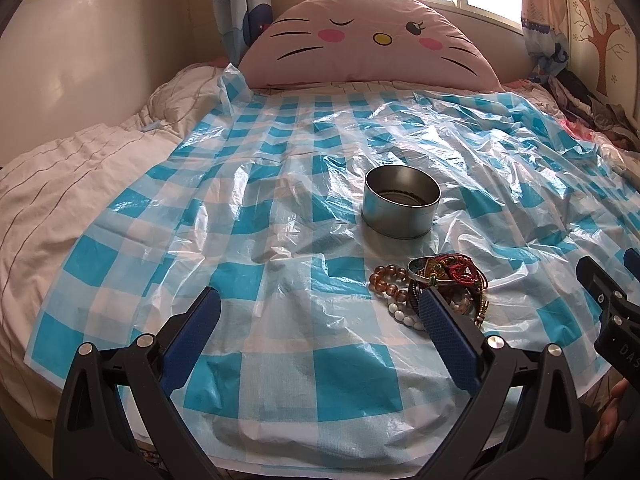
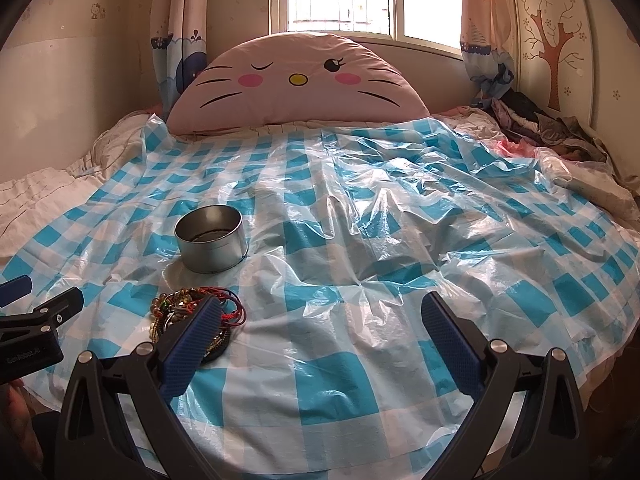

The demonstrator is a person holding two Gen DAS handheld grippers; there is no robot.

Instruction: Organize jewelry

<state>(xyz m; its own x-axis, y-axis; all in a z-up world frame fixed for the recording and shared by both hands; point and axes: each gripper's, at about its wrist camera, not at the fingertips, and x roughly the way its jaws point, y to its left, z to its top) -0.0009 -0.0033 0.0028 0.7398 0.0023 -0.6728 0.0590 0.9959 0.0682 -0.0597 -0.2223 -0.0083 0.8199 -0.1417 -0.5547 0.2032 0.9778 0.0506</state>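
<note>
- Left wrist view: the left gripper [image 1: 320,320] fills the bottom of the frame, its blue-padded jaws spread wide and holding nothing.
- Just right of centre, a round grey metal tin [image 1: 401,205] stands upright and lidless on the blue-and-white checked plastic sheet [image 1: 240,240] spread over the bed; a dark ring, perhaps a piece already in, shows on its floor.
- Lower right of centre, below the tin and apart from it, lies the tangled heap of bracelets [image 1: 430,286]: amber beads, white oval beads, a metal bangle, red cords. The right-hand blue pad overlaps the heap's lower edge; I cannot tell if it touches.
- At the right edge the right gripper [image 1: 612,280] pokes in, only partly seen.
- Right wrist view: the right gripper [image 2: 320,320] spans the bottom, jaws likewise wide apart and empty.
- At left of centre stands the tin [image 2: 209,238]; below it, at lower left, the heap [image 2: 196,308], half hidden behind the left-hand blue pad.
- At the far left edge, the left gripper [image 2: 40,312] shows in part.
- Risks, as I judge them: the pieces are entangled, so closing on one cord may drag several along and drop some short of the tin.
- The plastic sheet is slick and crumpled over soft bedding; a low pinch could catch the film, tug it and tip the light tin.
- Both grippers flank the same heap, so reaching together could make them collide.
</note>
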